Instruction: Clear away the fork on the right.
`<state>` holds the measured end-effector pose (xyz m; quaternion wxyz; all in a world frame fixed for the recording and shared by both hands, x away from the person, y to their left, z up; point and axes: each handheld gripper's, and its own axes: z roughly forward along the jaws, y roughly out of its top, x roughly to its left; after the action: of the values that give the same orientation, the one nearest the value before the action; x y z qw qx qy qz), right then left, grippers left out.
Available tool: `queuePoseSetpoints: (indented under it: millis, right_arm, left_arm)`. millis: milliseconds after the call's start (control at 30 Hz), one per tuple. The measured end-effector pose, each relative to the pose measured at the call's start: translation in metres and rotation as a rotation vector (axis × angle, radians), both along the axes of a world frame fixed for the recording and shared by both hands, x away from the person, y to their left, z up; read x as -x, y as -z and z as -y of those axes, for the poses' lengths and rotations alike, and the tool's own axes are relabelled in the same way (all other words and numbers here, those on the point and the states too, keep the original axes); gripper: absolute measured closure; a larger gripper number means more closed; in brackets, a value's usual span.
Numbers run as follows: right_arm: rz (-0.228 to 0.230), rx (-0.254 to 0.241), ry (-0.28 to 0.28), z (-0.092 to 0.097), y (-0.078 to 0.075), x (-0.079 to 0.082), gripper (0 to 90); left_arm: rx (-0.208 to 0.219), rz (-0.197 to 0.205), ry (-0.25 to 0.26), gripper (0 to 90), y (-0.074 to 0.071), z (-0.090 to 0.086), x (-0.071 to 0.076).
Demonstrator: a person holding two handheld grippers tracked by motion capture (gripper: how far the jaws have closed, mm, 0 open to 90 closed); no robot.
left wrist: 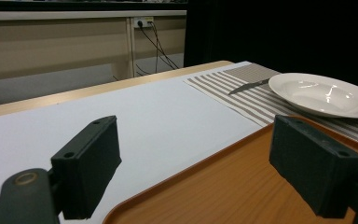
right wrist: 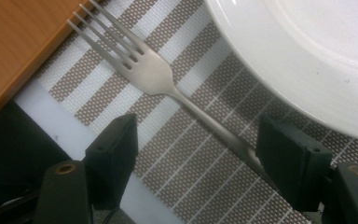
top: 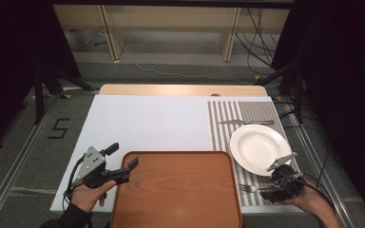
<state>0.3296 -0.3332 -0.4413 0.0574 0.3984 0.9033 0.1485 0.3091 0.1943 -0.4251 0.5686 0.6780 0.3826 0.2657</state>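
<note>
A silver fork (right wrist: 149, 70) lies on the striped placemat (right wrist: 182, 196), between the brown tray (right wrist: 18, 42) and the white plate (right wrist: 307, 56). My right gripper (right wrist: 200, 149) hangs low over the fork's handle. Its jaws stand apart on either side of the handle, which runs close by the right-hand jaw. In the high view the right gripper (top: 267, 191) is at the table's front right, by the fork (top: 249, 188). My left gripper (top: 123, 156) is open at the tray's (top: 176, 190) far left corner, with nothing between its jaws.
A knife (top: 245, 122) lies on the placemat beyond the plate (top: 260, 148). White sheet covers the table left of the placemat. The bare tray takes up the front middle. In the left gripper view the tray's rim (left wrist: 223, 186) runs between my jaws.
</note>
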Motion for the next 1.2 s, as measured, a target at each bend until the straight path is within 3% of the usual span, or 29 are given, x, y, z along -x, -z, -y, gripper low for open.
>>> queuePoseSetpoints:
  millis: [533, 1200]
  right_arm:
    - [0.001, 0.016, 0.01, 0.005, 0.004, -0.006, 33.8]
    - [-0.015, 0.085, -0.006, 0.003, 0.011, -0.009, 43.7]
  left_arm:
    - [-0.004, 0.0, 0.002, 15.8, 0.0, 0.001, 0.0]
    - [-0.009, 0.002, 0.007, 15.9, 0.0, 0.002, 0.0]
